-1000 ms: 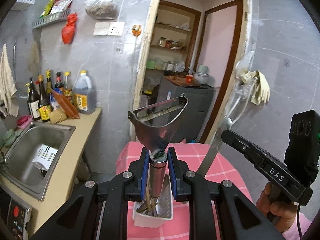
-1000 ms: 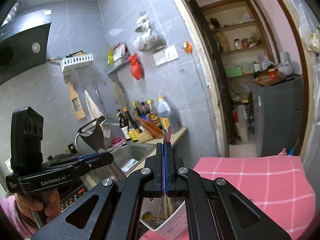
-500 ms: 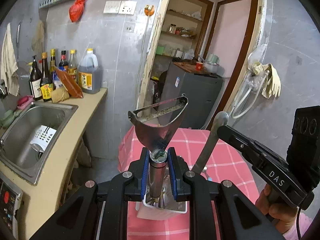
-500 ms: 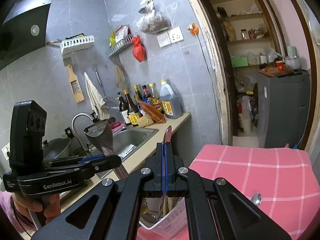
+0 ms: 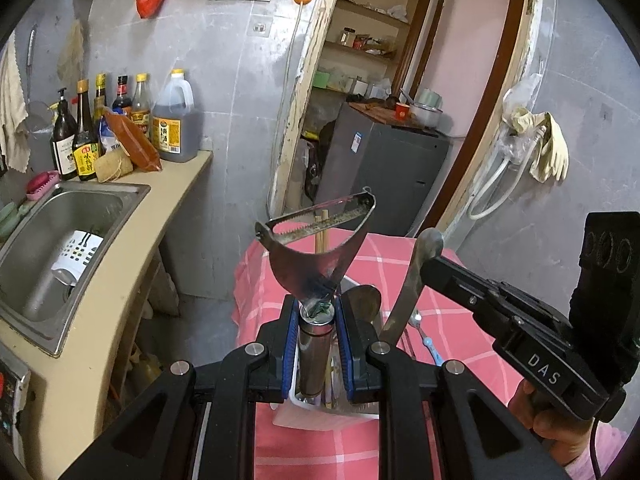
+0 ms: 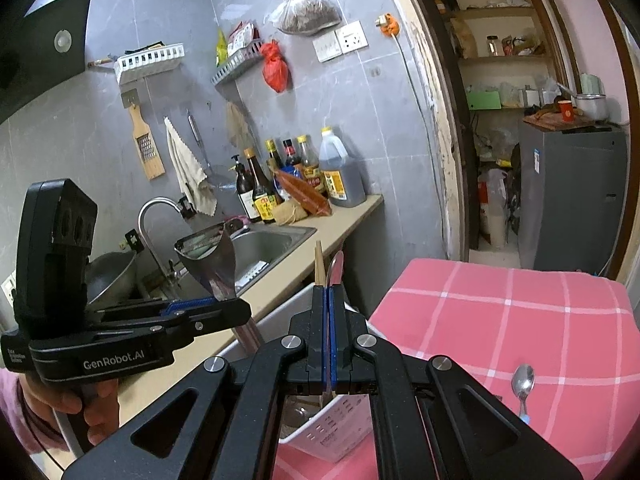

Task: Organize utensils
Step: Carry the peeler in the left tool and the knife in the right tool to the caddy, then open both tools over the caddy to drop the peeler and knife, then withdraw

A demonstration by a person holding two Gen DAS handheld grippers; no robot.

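My left gripper (image 5: 316, 320) is shut on the round metal handle of a steel Y-shaped peeler (image 5: 320, 240), blade end up, directly above a white utensil holder (image 5: 320, 412) on the pink checked table. My right gripper (image 6: 329, 300) is shut on the flat metal handle of a utensil (image 6: 335, 268), also over the white holder (image 6: 332, 432). In the left wrist view the right gripper (image 5: 436, 268) holds that handle (image 5: 412, 284) upright beside the peeler. Chopsticks (image 6: 319, 262) and other utensils stand in the holder.
A small spoon (image 6: 523, 380) lies on the pink checked tablecloth (image 6: 500, 320). A counter with a steel sink (image 5: 52, 240) and sauce bottles (image 5: 120, 120) runs along the left. A doorway with a grey cabinet (image 5: 380, 168) is behind the table.
Both grippers have lowered toward the white holder with their utensils still held. The table and holder now sit closer beneath them, and a spoon on the cloth has come into view.
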